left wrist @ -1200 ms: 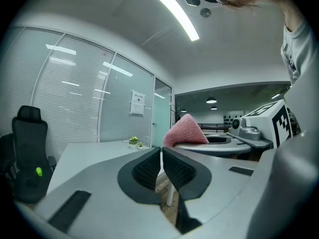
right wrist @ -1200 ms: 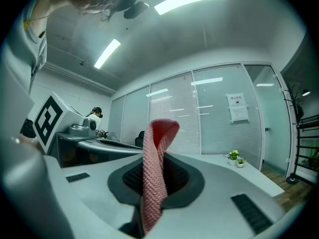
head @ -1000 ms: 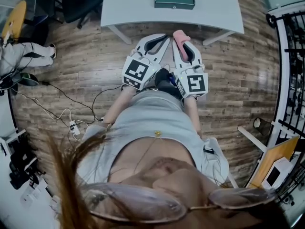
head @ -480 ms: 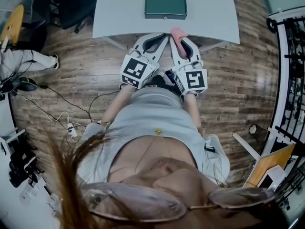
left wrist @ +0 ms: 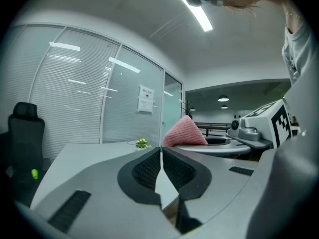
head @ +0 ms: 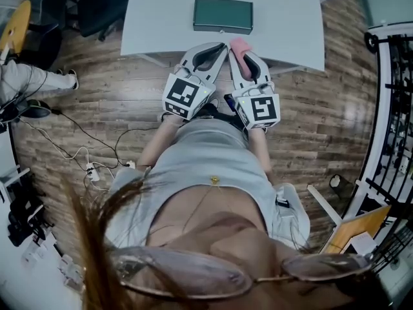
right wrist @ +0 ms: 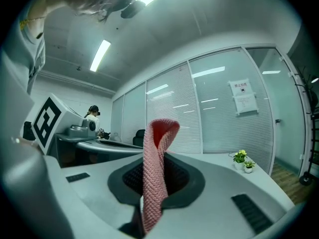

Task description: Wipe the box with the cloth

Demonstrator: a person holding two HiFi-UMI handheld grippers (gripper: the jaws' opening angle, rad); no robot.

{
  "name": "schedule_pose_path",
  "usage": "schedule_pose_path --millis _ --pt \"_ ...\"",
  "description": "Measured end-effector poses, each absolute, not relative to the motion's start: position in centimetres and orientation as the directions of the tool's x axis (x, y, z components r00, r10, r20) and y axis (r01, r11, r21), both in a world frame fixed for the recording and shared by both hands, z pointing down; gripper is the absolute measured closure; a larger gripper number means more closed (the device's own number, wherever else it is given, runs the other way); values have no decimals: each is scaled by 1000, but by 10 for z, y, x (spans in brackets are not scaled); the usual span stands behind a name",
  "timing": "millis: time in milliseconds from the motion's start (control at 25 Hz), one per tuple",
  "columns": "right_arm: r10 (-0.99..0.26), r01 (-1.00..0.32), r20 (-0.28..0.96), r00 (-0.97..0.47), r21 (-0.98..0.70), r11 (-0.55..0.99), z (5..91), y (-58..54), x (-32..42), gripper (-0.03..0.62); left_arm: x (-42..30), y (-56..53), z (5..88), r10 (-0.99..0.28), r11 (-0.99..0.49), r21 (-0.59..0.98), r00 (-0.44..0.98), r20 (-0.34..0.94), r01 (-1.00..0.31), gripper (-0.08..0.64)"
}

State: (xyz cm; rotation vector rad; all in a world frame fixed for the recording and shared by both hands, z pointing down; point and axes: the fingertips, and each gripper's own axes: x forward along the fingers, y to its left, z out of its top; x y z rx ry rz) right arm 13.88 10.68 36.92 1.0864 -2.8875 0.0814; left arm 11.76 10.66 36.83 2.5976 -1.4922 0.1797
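A dark green box (head: 222, 15) lies flat on the pale table (head: 284, 18), ahead of both grippers. My left gripper (head: 216, 49) reaches the table's near edge, shut with nothing between its black pads (left wrist: 149, 169). Beside it, my right gripper (head: 240, 49) is shut on a pink knitted cloth (head: 241, 46), whose folded end stands up between the jaws (right wrist: 155, 168). That cloth (left wrist: 184, 132) also shows in the left gripper view, above the right gripper's body (left wrist: 259, 128). The box is in neither gripper view.
A small potted plant (right wrist: 244, 161) stands at the table's far corner. Black office chairs (head: 97, 5) sit left of the table, and cables (head: 84, 154) trail over the wooden floor. A black railing (head: 393, 76) runs along the right. Glass partitions with blinds lie behind.
Both grippers have advanced together toward the table, whose near edge and box have drawn closer in the head view. The jaws stay as they were, the cloth still held.
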Motion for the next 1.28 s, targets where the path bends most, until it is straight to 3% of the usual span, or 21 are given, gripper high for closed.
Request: schedule_pose_path --millis 1280 --pt "-781 -793 151 -606 -28 609 393 -64 94 552 49 -64 390 -750 -625 84 627 209 -776 523"
